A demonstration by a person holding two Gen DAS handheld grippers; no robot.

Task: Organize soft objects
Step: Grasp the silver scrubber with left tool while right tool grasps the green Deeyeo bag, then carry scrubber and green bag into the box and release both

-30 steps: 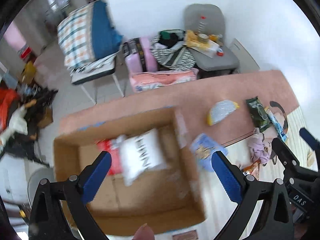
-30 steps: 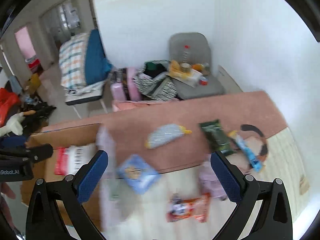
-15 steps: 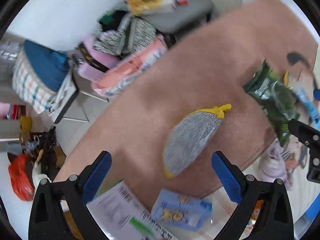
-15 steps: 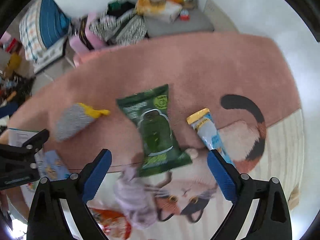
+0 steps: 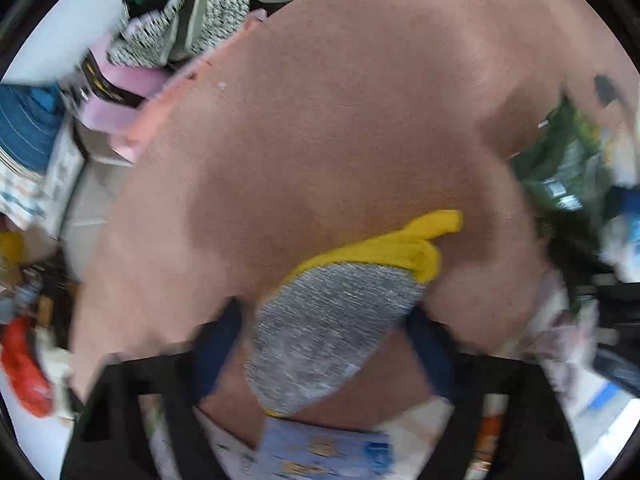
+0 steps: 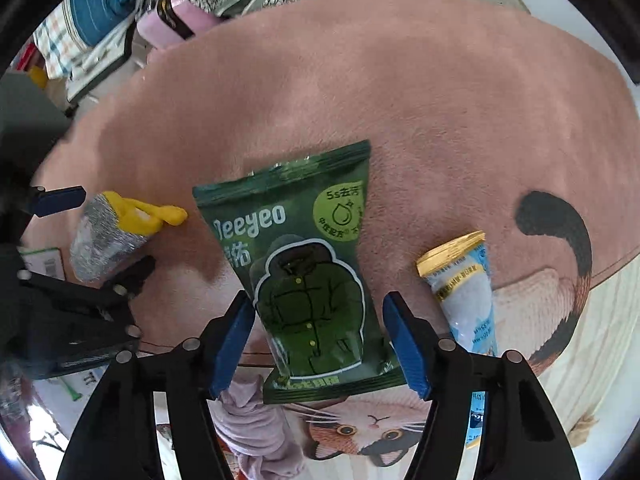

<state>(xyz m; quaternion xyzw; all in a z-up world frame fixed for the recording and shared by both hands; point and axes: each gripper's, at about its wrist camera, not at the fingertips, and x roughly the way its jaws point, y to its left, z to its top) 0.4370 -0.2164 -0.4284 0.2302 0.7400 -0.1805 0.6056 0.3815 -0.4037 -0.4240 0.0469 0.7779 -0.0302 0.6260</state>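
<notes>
**Both grippers lined up on a soft item each, nothing squeezed yet**

The left gripper [image 5: 326, 354] has its jaws spread with the grey-and-yellow scrub pad [image 5: 336, 320] sitting between the blue pads. That view is pretty smeared, so I can't say for sure whether the pads are touching it yet, but they look released to me. The right gripper [image 6: 318, 340] is also wide open, straddling the lower half of the green Deeyeo pouch [image 6: 304, 268], with daylight on both sides. Everything lies on the pink rug [image 6: 420, 92] with the cartoon cat print.

If I were doing this step: come straight down so both pads land on the sides at once, then close slowly. The pouch is glossy, slick film, flat and puffy in the middle with crimped ends, so I'd pinch across the body rather than the seal edge, or it'll likely slide out. The scrub pad is a teardrop shape, metallic woven grey face with a soft yellow cloth trim and a little tail at the narrow end. It should squash easily, so grab the fat middle.

Nearby: a pale blue sachet with a gold top [image 6: 464, 292] just right of the pouch, and a crumpled lilac cloth [image 6: 256, 424] below the right jaws. Don't snag that by accident.
</notes>
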